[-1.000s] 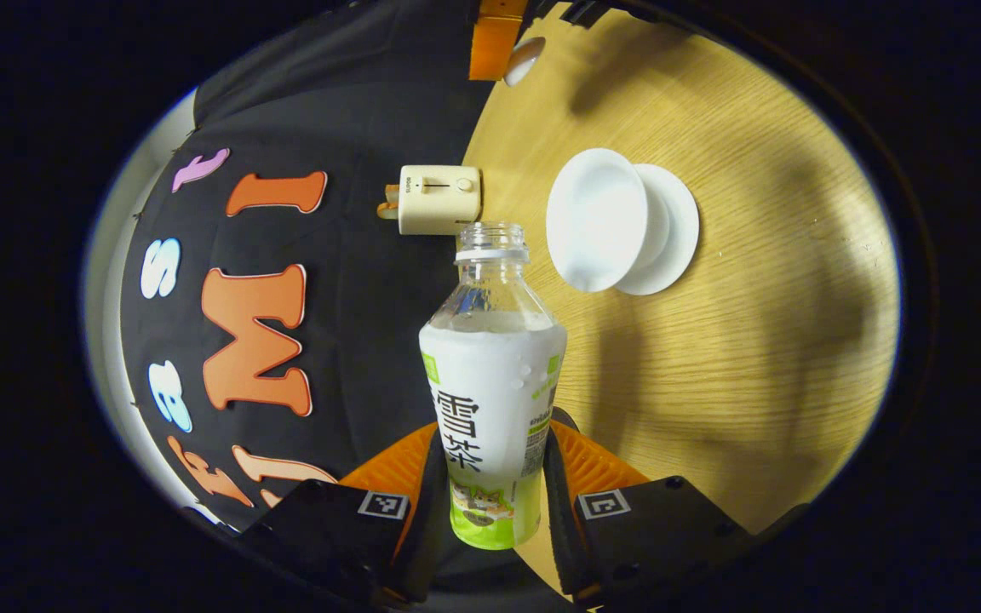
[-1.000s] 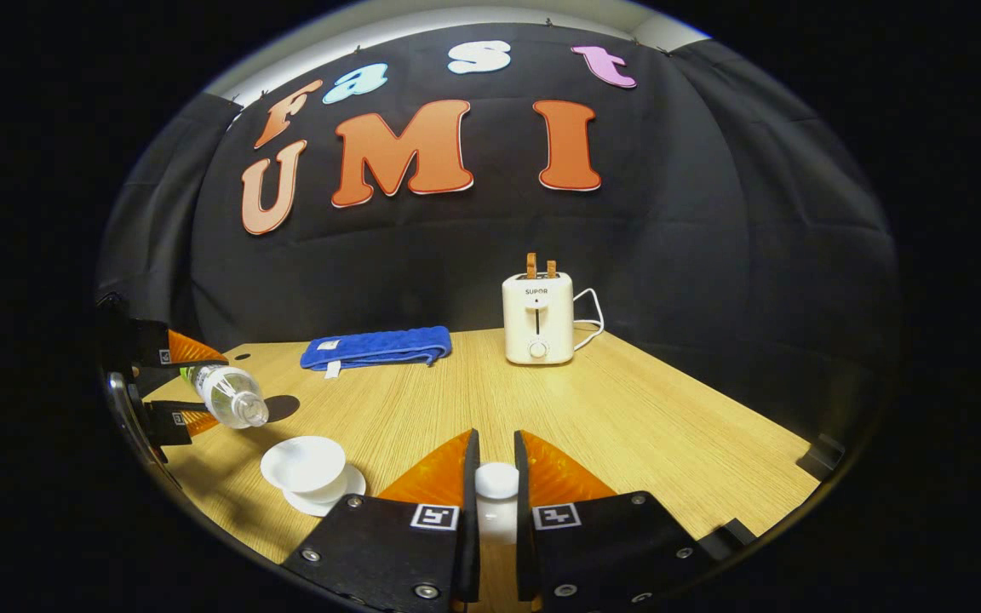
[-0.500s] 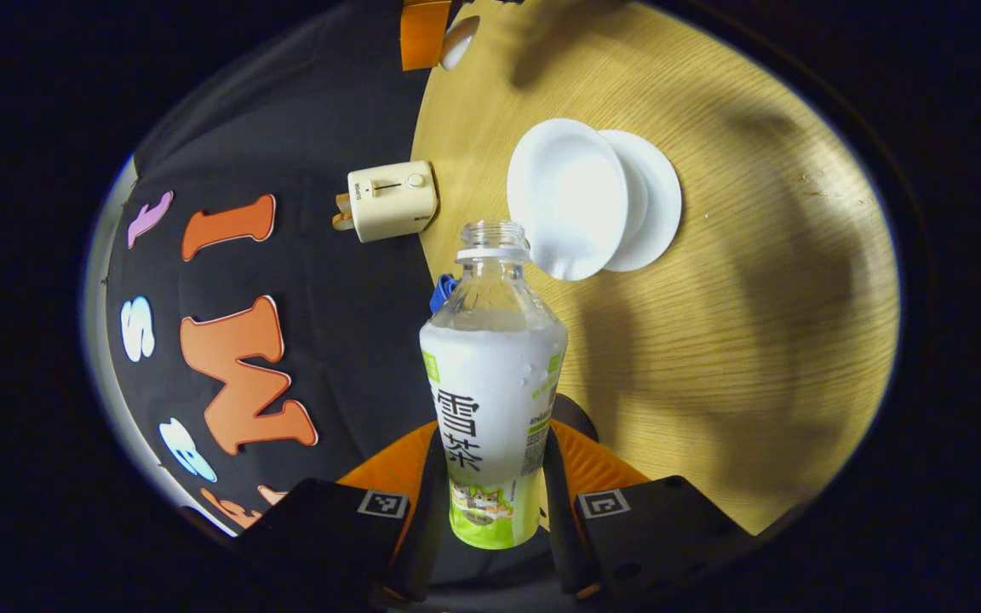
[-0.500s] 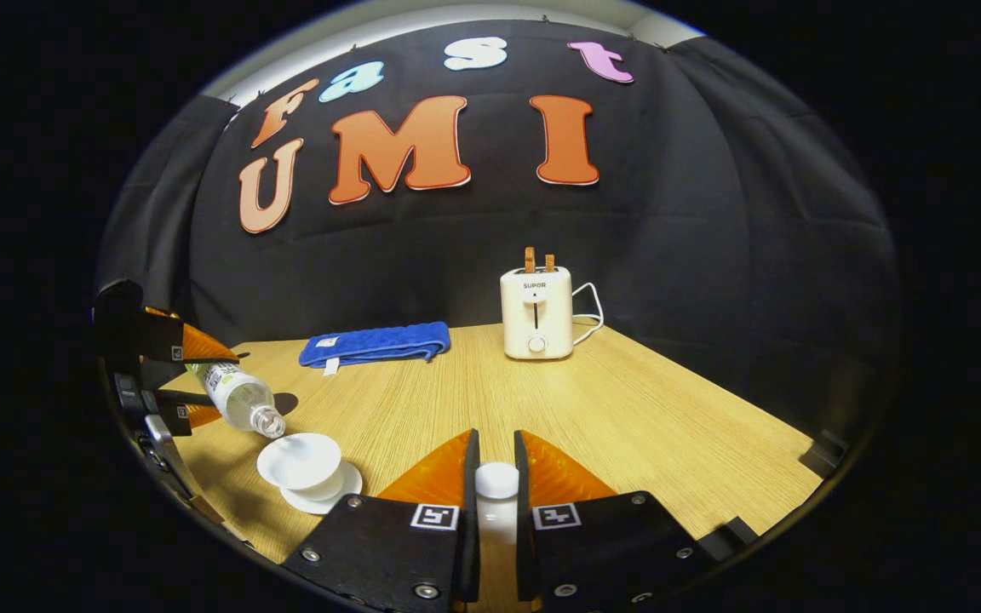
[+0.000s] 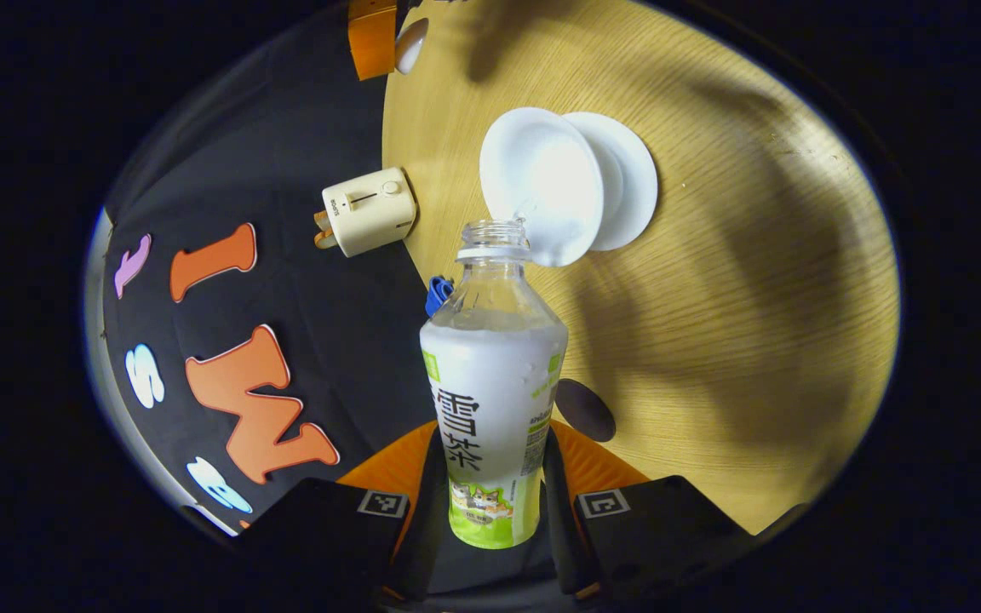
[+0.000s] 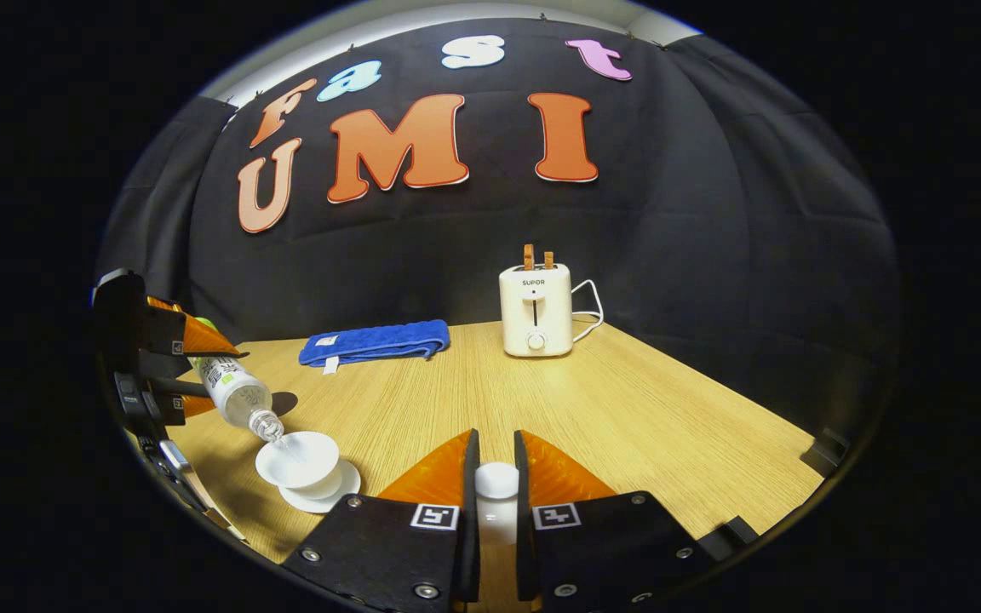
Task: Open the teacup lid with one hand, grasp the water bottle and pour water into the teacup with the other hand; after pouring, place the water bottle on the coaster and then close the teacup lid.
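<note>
Wooden table (image 6: pixel 627 426): your left gripper (image 5: pixel 490 502) clamps the uncapped water bottle (image 5: pixel 490 400), tilted mouth-down over the open teacup (image 6: pixel 297 460) on its saucer (image 6: pixel 329 498), water trickling in. Your right gripper (image 6: pixel 496 494) pinches the lid (image 6: pixel 496 481).

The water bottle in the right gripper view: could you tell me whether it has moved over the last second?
Yes. The water bottle has tipped further down and come toward the teacup; its mouth now sits right over the teacup's rim.

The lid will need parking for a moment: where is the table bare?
Bare wood spreads between the toaster, the blue towel and the right tool. It is crowded by the teacup, where the left tool tips the water bottle.
</note>
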`<state>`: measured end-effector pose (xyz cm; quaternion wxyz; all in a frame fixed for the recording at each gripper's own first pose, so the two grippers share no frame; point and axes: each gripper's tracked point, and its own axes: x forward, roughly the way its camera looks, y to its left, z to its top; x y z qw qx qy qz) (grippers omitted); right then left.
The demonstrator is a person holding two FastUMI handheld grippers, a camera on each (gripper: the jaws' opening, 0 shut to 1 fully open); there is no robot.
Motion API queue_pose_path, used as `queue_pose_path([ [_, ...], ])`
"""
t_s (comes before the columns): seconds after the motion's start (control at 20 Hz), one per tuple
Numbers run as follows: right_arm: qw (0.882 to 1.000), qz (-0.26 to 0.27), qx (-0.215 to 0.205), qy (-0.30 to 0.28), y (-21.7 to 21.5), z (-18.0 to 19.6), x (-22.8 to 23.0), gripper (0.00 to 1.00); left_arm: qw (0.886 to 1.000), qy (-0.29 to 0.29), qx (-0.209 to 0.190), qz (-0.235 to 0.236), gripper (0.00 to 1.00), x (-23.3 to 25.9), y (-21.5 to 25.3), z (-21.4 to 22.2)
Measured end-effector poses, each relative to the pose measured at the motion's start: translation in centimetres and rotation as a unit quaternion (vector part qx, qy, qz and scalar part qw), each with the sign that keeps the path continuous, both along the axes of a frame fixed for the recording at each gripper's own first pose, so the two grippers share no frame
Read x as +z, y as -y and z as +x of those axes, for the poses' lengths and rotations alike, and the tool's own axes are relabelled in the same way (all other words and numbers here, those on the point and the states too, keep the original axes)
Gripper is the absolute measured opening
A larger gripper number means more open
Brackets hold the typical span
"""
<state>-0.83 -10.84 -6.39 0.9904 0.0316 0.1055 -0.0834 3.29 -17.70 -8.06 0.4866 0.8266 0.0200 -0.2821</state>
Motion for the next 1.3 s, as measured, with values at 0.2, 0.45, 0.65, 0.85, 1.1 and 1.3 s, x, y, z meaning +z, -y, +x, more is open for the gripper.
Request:
queue_pose_path([
  [0.2, 1.0, -0.001, 0.003, -0.002, -0.3, 0.0, -0.1, 0.17, 1.0, 0.007, -0.015, 0.019, 0.56, 0.5, 0.3, -0.2],
  [0.45, 1.0, -0.001, 0.004, -0.003, -0.2, -0.1, -0.1, 0.17, 0.998, 0.021, -0.035, 0.044, 0.58, 1.0, 0.7, -0.3],
  [0.65, 1.0, -0.001, 0.005, -0.004, -0.2, 0.0, -0.2, 0.17, 0.996, 0.027, -0.053, 0.065, 0.56, 1.2, 1.3, -0.6],
  [0.85, 1.0, 0.0, 0.004, -0.004, 0.0, -0.1, -0.1, 0.17, 0.995, 0.031, -0.06, 0.072, 0.56, 1.3, 1.7, -0.3],
  [1.1, 1.0, 0.002, 0.001, -0.006, 0.2, -0.2, -0.3, 0.17, 0.994, 0.029, -0.067, 0.083, 0.56, 1.1, 1.8, -0.5],
  [1.3, 1.0, 0.005, 0.003, -0.006, 0.2, -0.2, -0.3, 0.17, 0.996, 0.015, -0.063, 0.061, 0.58, 0.6, 1.9, -1.1],
])
